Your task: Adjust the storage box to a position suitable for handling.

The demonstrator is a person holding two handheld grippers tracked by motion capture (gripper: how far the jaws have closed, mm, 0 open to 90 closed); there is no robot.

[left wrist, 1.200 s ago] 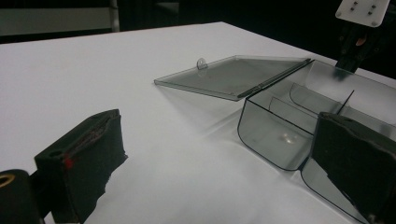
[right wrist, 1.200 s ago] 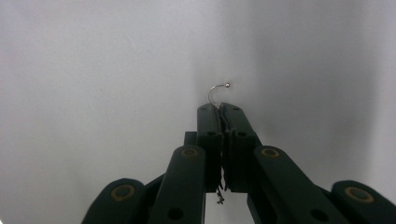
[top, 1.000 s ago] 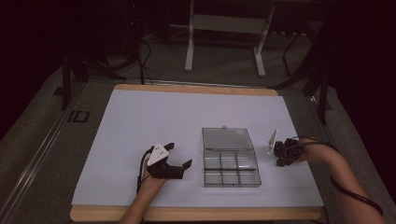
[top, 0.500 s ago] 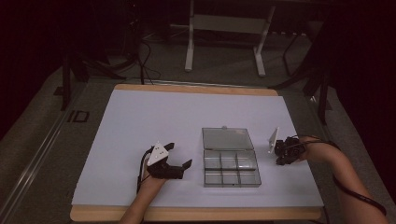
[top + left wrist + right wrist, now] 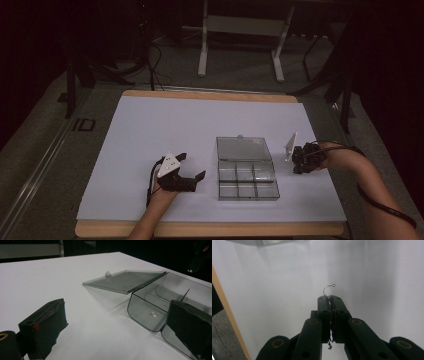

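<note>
- Table [image 5: 150, 130]: the high view shows the whole white top.
- Box [image 5: 247, 175]: clear, compartmented, lid laid open flat behind it. It sits between the two grippers. The left gripper view cuts off its right end.
- Left gripper [image 5: 192, 167]: jaws spread wide, nothing between them, low over the table just left of the box, forearm entering from the bottom edge.
- Right gripper [image 5: 296, 162]: right of the box, jaws clamped on a hook [image 5: 327, 290].
- Hook: curved wire with a ball tip, clear in the right gripper view; too small to make out from above.
</note>
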